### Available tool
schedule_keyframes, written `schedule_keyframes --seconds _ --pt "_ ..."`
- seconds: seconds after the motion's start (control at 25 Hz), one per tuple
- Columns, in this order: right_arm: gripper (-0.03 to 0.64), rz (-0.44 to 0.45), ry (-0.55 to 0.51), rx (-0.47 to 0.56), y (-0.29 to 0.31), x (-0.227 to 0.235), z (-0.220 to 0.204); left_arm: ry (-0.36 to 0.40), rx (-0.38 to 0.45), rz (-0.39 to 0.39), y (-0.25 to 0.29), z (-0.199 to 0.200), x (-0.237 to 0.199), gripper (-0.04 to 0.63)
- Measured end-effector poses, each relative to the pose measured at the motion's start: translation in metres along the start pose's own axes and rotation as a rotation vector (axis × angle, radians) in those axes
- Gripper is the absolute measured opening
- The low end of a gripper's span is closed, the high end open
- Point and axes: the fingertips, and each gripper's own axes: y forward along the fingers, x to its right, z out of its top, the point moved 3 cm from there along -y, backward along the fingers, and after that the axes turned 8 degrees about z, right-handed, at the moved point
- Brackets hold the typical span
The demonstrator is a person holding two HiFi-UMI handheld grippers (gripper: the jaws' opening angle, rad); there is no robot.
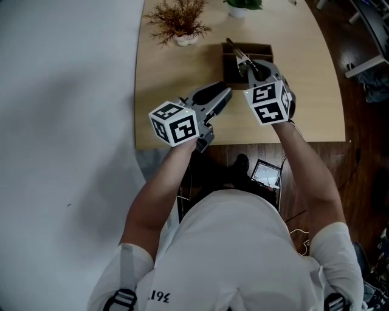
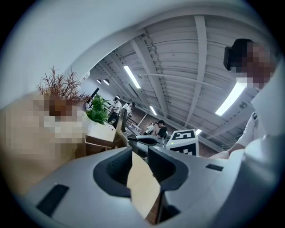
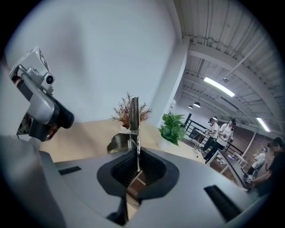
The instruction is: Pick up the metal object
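Observation:
The metal object (image 1: 239, 54) is a thin shiny piece with a small spring and a curved blade. My right gripper (image 1: 254, 68) is shut on it and holds it raised over a dark wooden box (image 1: 233, 70) on the table. In the right gripper view the metal object (image 3: 134, 116) stands upright out of the right gripper (image 3: 137, 156), pinched between the pads. My left gripper (image 1: 222, 97) hovers to the left of the box, slightly open and holding nothing. In the left gripper view the bare table shows through the gap of the left gripper (image 2: 140, 152).
A dried plant in a white pot (image 1: 180, 23) and a green plant in a white pot (image 1: 242, 7) stand at the back of the light wooden table (image 1: 316, 85). A white wall (image 1: 67, 91) runs along the left. A small screen (image 1: 266, 173) lies below the table's near edge.

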Motion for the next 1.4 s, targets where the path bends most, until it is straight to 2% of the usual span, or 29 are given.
schedule_keyframes --seconds 0.64,1.04,1.24,1.4 --pt "0.003 -0.027 0.016 0.15 -0.058 0.006 0.055 0.085 0.104 -0.063 -0.02 0.046 0.046 0.087" --pt "0.003 -0.047 0.039 0.255 -0.106 0.011 0.083 0.102 0.147 -0.072 -0.041 0.064 0.073 0.087" --pt "0.003 -0.057 0.061 0.291 -0.13 0.012 0.088 0.082 0.17 -0.061 -0.054 0.072 0.086 0.087" --pt "0.003 -0.069 0.068 0.312 -0.148 0.013 0.088 0.102 0.189 -0.068 -0.063 0.075 0.097 0.087"
